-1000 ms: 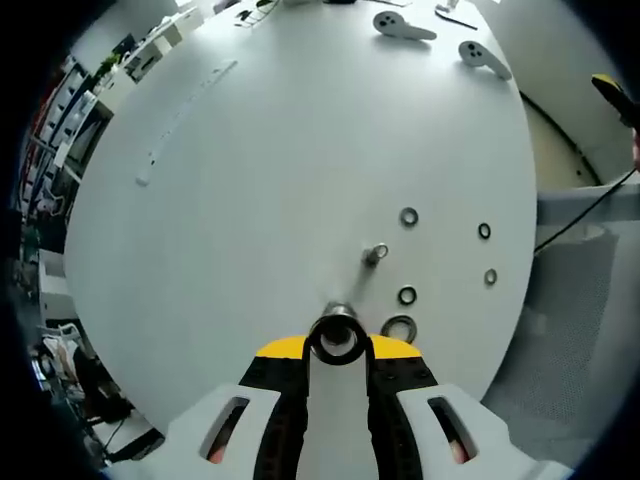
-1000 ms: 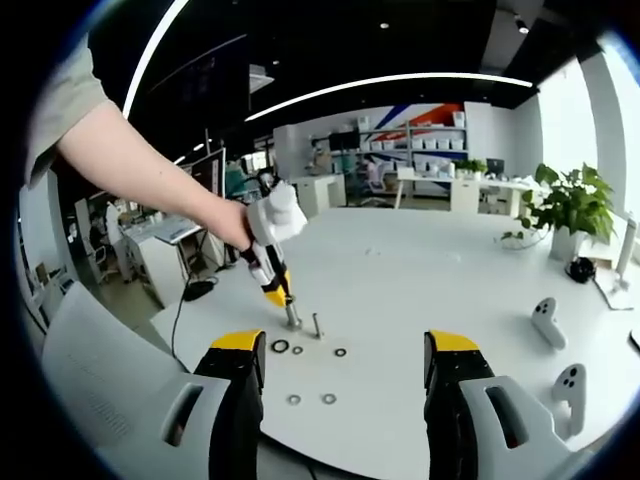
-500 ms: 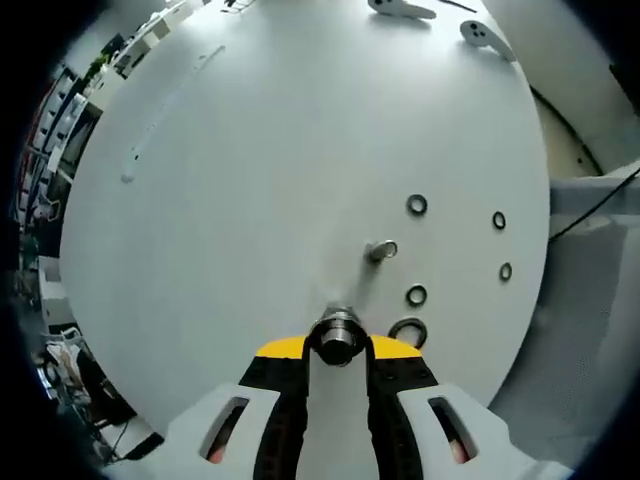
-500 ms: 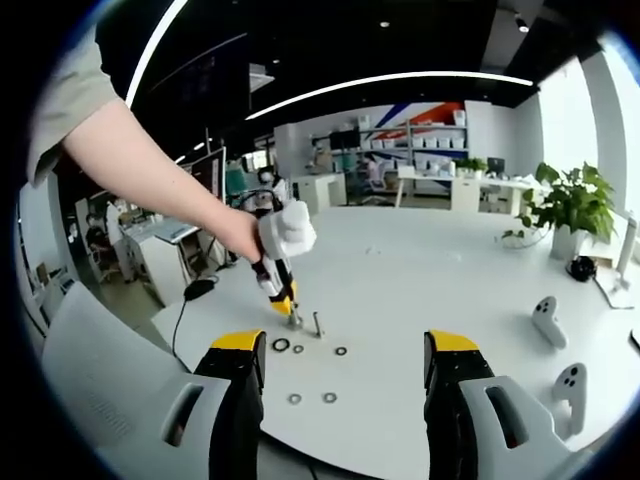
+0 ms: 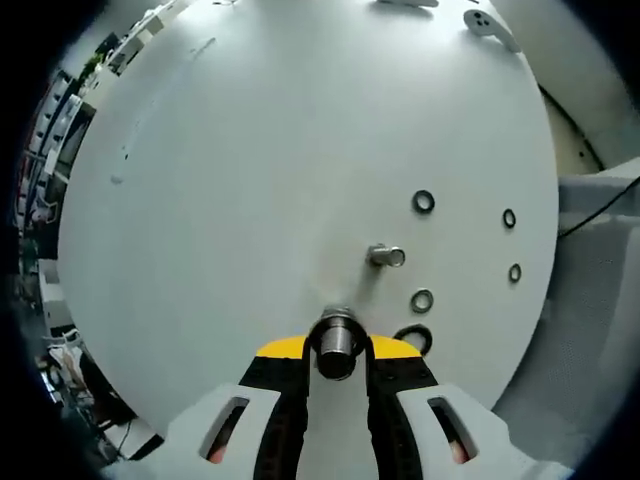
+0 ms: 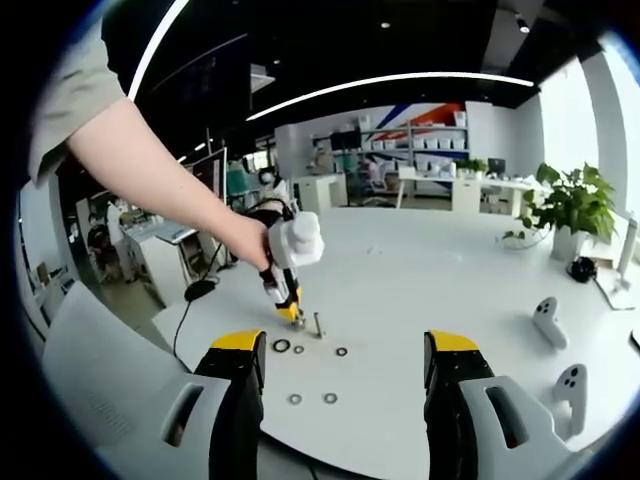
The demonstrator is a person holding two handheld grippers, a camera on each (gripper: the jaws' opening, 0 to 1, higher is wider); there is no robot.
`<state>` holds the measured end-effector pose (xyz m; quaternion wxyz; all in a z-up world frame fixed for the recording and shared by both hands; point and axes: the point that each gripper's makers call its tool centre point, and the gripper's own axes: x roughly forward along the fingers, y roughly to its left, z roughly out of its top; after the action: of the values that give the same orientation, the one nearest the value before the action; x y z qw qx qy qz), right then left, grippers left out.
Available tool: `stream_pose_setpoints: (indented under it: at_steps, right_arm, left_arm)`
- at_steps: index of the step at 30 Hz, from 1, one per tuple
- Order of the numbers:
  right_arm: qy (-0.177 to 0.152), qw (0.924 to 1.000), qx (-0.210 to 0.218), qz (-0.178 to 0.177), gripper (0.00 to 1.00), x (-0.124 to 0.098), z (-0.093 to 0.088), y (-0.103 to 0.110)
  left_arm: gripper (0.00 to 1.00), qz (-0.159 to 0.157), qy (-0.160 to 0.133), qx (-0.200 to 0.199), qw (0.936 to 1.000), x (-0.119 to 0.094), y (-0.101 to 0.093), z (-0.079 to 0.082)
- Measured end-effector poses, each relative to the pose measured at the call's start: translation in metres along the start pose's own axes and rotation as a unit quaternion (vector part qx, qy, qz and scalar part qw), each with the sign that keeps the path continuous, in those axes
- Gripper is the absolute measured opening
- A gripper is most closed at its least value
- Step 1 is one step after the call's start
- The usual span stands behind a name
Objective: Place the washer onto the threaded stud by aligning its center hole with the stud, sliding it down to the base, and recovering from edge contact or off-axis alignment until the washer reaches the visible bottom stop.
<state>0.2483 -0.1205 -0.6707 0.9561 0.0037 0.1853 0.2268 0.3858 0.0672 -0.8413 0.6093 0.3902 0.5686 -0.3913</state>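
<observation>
Right gripper view shows a person's bare forearm [image 6: 150, 160] reaching down from the upper left, the left gripper [image 6: 291, 316] pointing steeply down at the white table [image 6: 420, 290] beside the threaded stud [image 6: 317, 325]; the right gripper [image 6: 340, 400] hovers with jaws wide apart; in the left gripper view, jaws clamp a dark washer [image 5: 337, 338] atop a metal cylinder; loose washers [image 5: 423, 201] lie nearby.

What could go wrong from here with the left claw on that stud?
1. The left claw sits tight around one stud; if it is off-axis, the washer, which I cannot make out here, may catch on the threads rather than slide to the base.
2. A loose washer lies right beside the claw tip and could get nudged.
3. The second stud stands close, so a sideways correction might bump it.
</observation>
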Motion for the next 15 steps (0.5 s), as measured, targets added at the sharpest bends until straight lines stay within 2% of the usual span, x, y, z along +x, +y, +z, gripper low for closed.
stream_pose_setpoints:
  at_steps: [7, 9, 15]
  right_arm:
    - [0.001, 1.0000, 0.000, -0.002, 0.66, 0.000, 0.000, -0.001]
    - [0.000, 1.0000, 0.003, -0.003, 0.66, -0.001, 0.000, -0.002]
    - [-0.001, 1.0000, 0.001, -0.002, 0.65, 0.000, 0.001, -0.001]
  left_arm:
    - [0.19, 0.001, 0.009, -0.010, 0.9999, 0.015, 0.000, -0.004]
    - [0.19, 0.005, 0.000, -0.004, 1.0000, 0.014, 0.000, 0.000]
    - [0.19, 0.006, 0.006, 0.004, 1.0000, 0.013, -0.001, -0.003]
